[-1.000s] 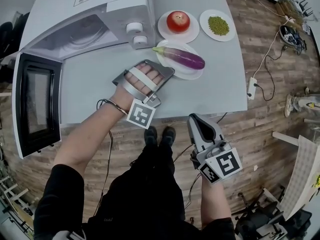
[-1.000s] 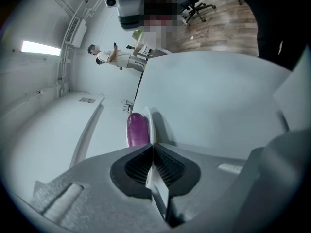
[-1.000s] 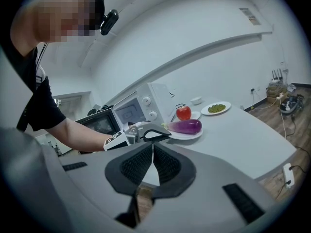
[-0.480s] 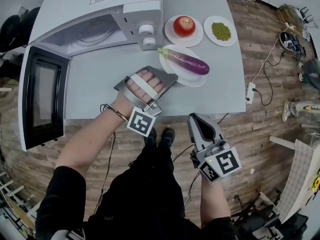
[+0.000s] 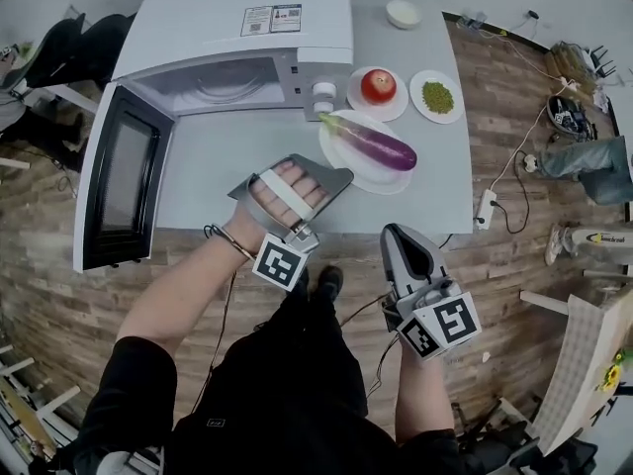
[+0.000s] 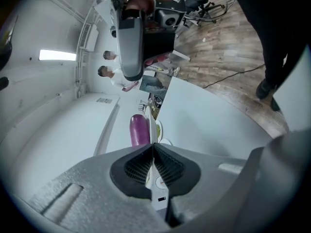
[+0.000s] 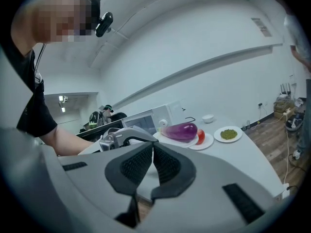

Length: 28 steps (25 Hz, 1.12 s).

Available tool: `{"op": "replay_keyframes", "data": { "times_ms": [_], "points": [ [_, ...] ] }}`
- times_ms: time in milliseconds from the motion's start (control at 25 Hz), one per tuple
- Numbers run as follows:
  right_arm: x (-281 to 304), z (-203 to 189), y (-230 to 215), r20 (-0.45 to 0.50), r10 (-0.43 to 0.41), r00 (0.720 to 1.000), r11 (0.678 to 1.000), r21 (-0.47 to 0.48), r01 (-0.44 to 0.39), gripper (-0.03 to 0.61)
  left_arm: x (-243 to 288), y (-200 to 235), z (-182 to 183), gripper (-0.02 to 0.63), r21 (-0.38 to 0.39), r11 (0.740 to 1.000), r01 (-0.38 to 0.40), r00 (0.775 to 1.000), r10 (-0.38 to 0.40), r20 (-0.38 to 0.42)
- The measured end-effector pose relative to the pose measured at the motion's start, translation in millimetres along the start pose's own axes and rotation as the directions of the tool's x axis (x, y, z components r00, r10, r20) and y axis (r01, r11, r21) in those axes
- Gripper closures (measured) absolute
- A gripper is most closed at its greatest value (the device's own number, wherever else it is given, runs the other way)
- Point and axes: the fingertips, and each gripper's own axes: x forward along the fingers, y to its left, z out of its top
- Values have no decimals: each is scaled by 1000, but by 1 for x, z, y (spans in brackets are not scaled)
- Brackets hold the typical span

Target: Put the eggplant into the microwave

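noted shut and empty: left gripper (image 5: 334, 176), just near-left of eggplant (image 5: 376, 143) on plate (image 5: 384, 179); right gripper (image 5: 401, 237), nearer still (microwave (image 5: 237, 28) far left, door open).

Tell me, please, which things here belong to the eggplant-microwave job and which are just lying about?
Job: eggplant, the plate under it, microwave with its door open.
Lying about: tomato, plate of green bits, small white bowl.
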Motion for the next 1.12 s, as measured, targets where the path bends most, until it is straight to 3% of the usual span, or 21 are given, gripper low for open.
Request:
{"op": "replay_keyframes", "data": {
  "times_ms": [640,1120],
  "points": [
    [32,60,70,12,102,995,992,-70,-101,560,-94,38,-69,597,-32,998,-47,986,41,-164],
    [78,62,135,-32,208,977,969,-130,-211,560,-154,24,-131,597,-39,998,-54,956,40,-290]
  ]
}}
